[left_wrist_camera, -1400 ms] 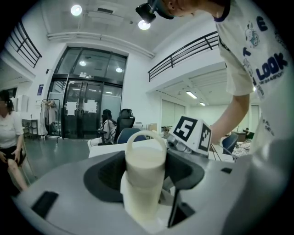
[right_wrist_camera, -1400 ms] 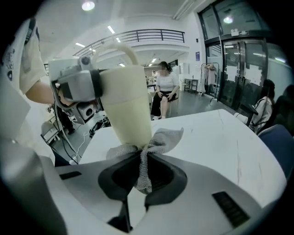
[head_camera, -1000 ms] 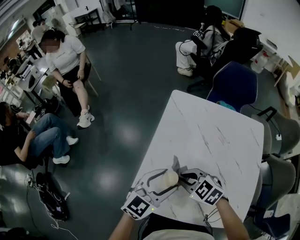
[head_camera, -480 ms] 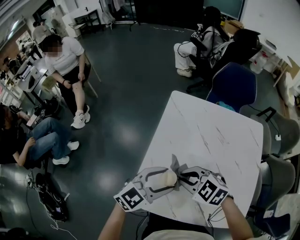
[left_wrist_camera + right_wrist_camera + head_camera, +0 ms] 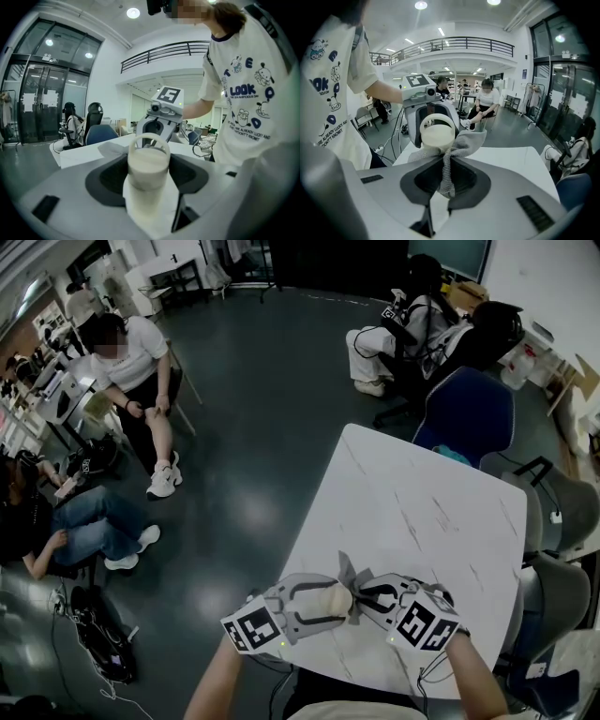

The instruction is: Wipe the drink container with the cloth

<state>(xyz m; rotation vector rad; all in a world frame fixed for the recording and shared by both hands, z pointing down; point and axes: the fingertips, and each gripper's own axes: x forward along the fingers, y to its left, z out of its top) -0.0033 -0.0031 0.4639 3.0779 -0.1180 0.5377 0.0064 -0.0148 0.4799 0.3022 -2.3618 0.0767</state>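
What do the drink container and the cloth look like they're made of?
The drink container looks like matte cream plastic: smooth, opaque, with a thin moulded loop handle; coated metal is possible. The cloth seems a grey knitted or open-weave fabric: its mesh shows where it bunches.

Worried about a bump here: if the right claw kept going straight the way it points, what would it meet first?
The drink container, held in the left claw. The cloth pinched in the right claw seems to press against it, so there looks to be hardly any free way ahead.
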